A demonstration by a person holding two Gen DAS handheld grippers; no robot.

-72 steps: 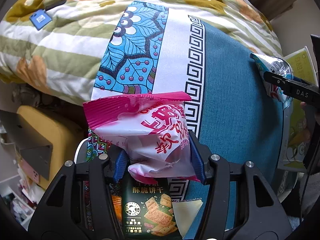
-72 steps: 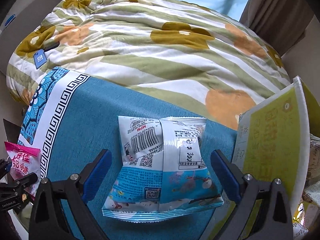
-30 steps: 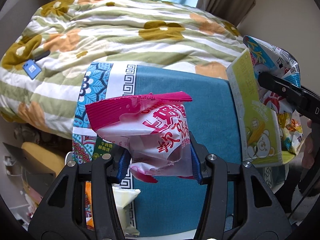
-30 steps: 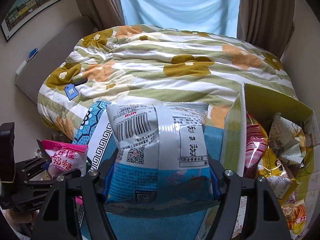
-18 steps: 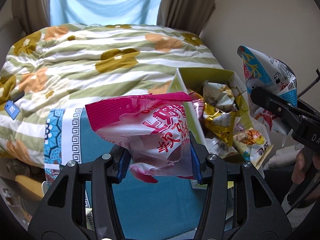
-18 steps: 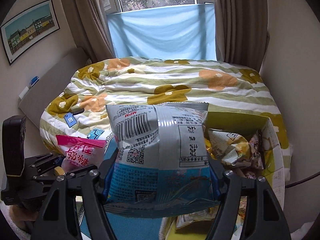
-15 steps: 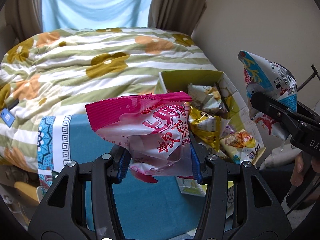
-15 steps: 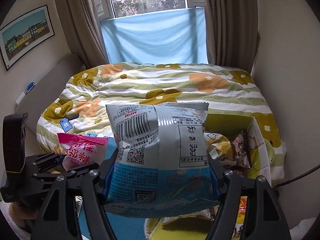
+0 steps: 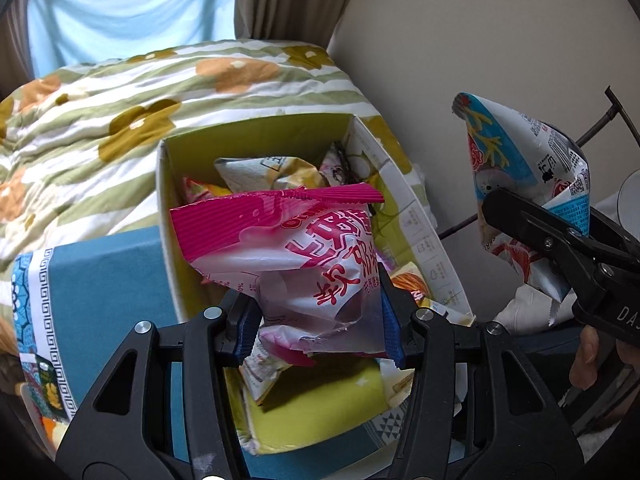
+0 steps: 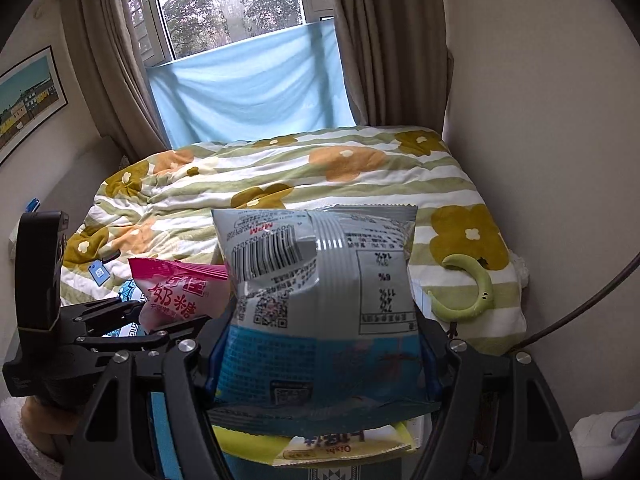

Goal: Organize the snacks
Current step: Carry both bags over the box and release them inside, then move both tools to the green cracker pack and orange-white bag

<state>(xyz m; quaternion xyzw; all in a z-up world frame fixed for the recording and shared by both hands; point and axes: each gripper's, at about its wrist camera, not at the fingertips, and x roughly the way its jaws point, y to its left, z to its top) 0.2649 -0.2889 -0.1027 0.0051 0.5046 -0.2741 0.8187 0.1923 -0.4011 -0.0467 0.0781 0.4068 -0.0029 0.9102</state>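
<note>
Two crinkly foil packets: pink (image 9: 316, 264), blue-grey (image 10: 320, 308), each gripper-clamped.

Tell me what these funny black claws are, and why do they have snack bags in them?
They are grabber tools, one in each of a person's hands, and each has a small camera looking along its two fingers. So each picture is what one tool sees. In the left tool's picture, the left gripper squeezes a pink candy bag above a yellow-green box already full of snacks. The box sits on a blue cloth beside a bed with a flowery quilt. At the right edge you see the other tool from the side. In the right tool's picture, the right gripper holds a blue and silver snack bag, its back facing us.
</note>
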